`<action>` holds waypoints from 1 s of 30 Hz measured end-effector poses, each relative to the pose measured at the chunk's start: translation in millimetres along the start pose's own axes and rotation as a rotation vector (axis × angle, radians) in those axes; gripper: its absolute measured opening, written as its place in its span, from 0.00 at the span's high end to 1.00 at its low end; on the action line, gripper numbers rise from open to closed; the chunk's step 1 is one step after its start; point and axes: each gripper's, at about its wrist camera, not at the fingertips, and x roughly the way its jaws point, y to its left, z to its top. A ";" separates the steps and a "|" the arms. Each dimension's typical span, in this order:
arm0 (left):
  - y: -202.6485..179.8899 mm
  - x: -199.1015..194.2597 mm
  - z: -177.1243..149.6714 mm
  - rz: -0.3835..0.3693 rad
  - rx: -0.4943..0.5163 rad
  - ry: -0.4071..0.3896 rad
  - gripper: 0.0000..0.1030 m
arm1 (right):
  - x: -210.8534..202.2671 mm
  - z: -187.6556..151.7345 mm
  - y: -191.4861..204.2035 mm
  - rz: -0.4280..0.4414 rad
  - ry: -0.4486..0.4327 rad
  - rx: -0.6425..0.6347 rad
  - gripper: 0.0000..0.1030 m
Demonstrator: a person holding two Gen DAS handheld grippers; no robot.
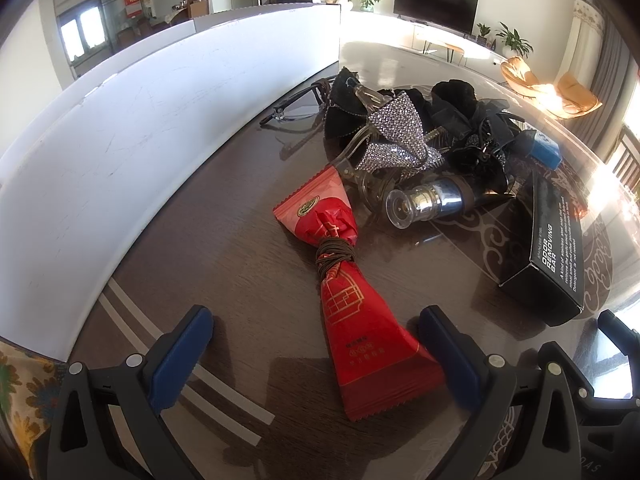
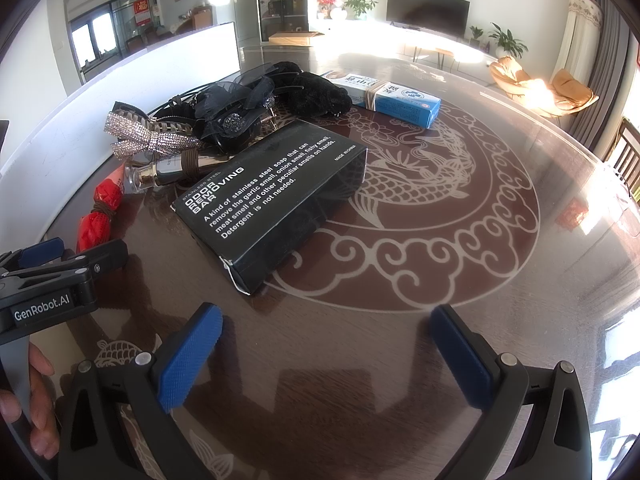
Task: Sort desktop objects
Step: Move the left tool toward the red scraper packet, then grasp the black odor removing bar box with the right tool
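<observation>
A red packet [image 1: 344,280] tied at its waist with a brown band lies on the dark table. Its near end rests between the fingers of my open left gripper [image 1: 316,320], touching neither pad. Beyond it lie a small clear-capped bottle [image 1: 432,200], a rhinestone bow clip [image 1: 396,136] and black hair pieces [image 1: 472,120]. A black box [image 2: 276,196] marked "odor removing bar" lies ahead of my open right gripper [image 2: 326,314], which holds nothing. A blue-and-white box [image 2: 400,98] lies further back. The left gripper [image 2: 76,254] shows at the right view's left edge, by the red packet [image 2: 100,216].
A tall white box wall [image 1: 140,140] curves along the left side of the table. A pair of glasses [image 1: 296,108] lies by it. The table [image 2: 440,200] has a pale dragon pattern under glass. A person's hand [image 2: 36,392] holds the left gripper.
</observation>
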 end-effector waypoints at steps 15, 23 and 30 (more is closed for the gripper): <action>18.5 7.2 17.6 -0.077 0.137 0.130 0.00 | 0.2 -0.2 0.2 0.000 0.000 0.000 0.00; 45.2 -2.3 23.3 -0.120 0.167 0.061 0.58 | -18.4 1.2 -9.5 0.074 -0.012 0.088 0.00; 39.7 -5.5 18.7 -0.114 0.203 0.043 0.57 | -10.1 68.4 9.8 0.070 0.009 0.150 0.00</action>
